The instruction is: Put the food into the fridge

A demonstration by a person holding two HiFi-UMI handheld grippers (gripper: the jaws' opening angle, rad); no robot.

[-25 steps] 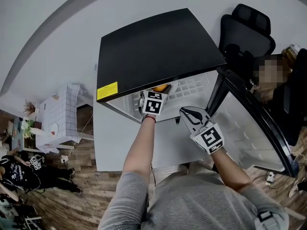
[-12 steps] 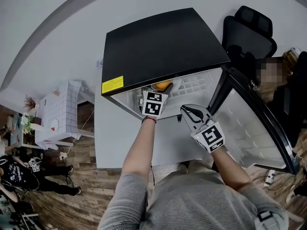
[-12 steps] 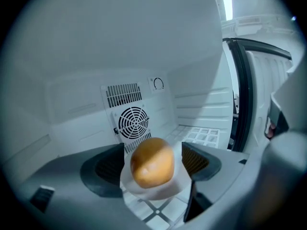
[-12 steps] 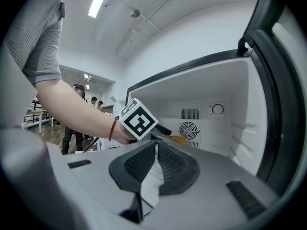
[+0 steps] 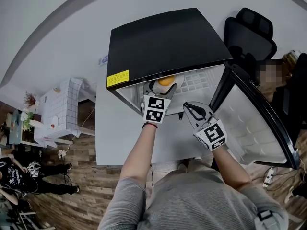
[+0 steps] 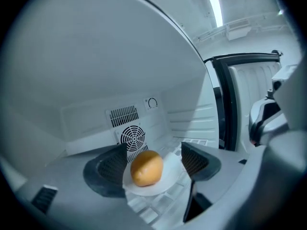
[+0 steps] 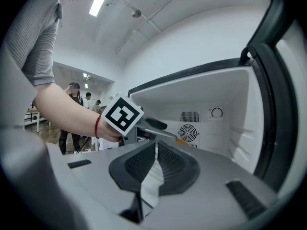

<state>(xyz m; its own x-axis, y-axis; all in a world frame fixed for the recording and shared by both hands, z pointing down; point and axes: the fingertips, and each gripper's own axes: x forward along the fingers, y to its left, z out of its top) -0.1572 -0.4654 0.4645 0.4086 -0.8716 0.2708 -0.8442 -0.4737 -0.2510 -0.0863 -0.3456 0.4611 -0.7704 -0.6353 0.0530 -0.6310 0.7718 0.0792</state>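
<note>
Fridge [image 5: 163, 42] stands with door [image 5: 249, 123] swung wide to the right. Step in hand, as judged: placing, near its end. Left gripper [image 5: 160, 87] reaches into the upper compartment over the white grid shelf [image 6: 153, 210]. Its jaws stand wide apart with the plate [image 6: 168, 176] spanning the gap and a pad at the rim on each side, so I read this as clamped on the plate. The plate looks level and seems to sit on the shelf, though contact is not certain. The round orange-brown food [image 6: 146, 167] lies on the plate, in front of the fan grille [image 6: 130, 137]. Right gripper [image 7: 156, 157] waits outside the opening, jaws drawn together on nothing. Next move probably calls for spreading the left jaws and backing straight out without dragging the plate. The head view gives only the food's top under the fridge's lip; the plate, pads and shelf show only in the left gripper view.
</note>
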